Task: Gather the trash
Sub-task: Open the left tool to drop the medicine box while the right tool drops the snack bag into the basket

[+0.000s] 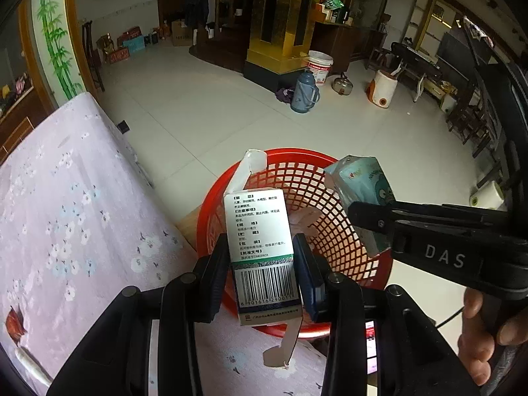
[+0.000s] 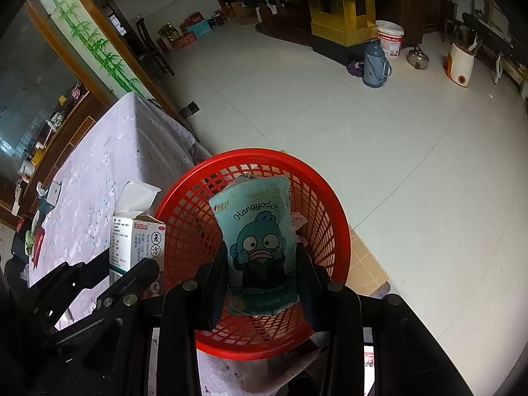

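While both pieces of trash hang over the red basket [image 1: 330,198], the left gripper [image 1: 262,277] pinches a white medicine box [image 1: 260,247] by its long sides, barcode end nearest the camera and opened flaps loose at both ends. To its right, the right gripper [image 2: 264,283] is pressed onto a soft teal tissue pack [image 2: 260,241] printed with a cartoon fish. Each item is held end-on above the open mouth, probably so that parting the jaws lets it fall straight in. The box is stiff printed card with sharp folded edges; the pack is glossy film, pillow-shaped and slightly creased. The basket is round, moulded plastic lattice with a smooth rim, and a scrap of paper seems to lie inside already. It sits near the right edge of a table [image 1: 66,198] covered in pale floral cloth; beyond lies a tiled floor.
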